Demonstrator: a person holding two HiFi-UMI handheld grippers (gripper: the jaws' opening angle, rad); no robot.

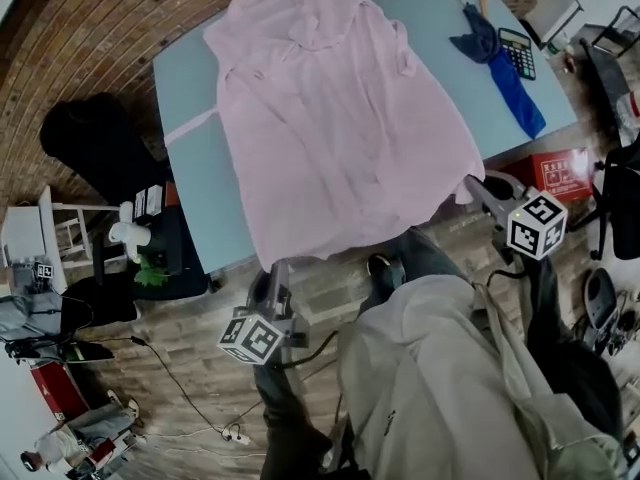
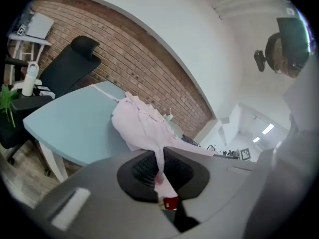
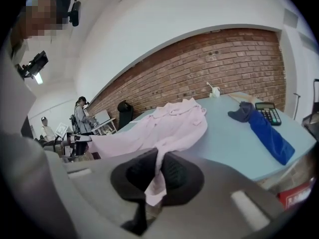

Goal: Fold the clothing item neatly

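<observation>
At the near table edge, the left gripper (image 2: pixel 160 167) is clamped on one hem corner of the pink shirt (image 1: pixel 340 118), and the right gripper (image 3: pixel 158 174) pinches the other corner. Beyond them the shirt spreads across the light blue table (image 1: pixel 190 88), collar at the far end. Farther right lie a blue cloth (image 1: pixel 505 68) and a calculator (image 1: pixel 517 51).

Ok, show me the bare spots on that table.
Two free patches on the table: the strip between its left edge and the pink shirt, and the wedge between the shirt and the blue cloth. The far right corner is crowded by that cloth and the calculator.
</observation>
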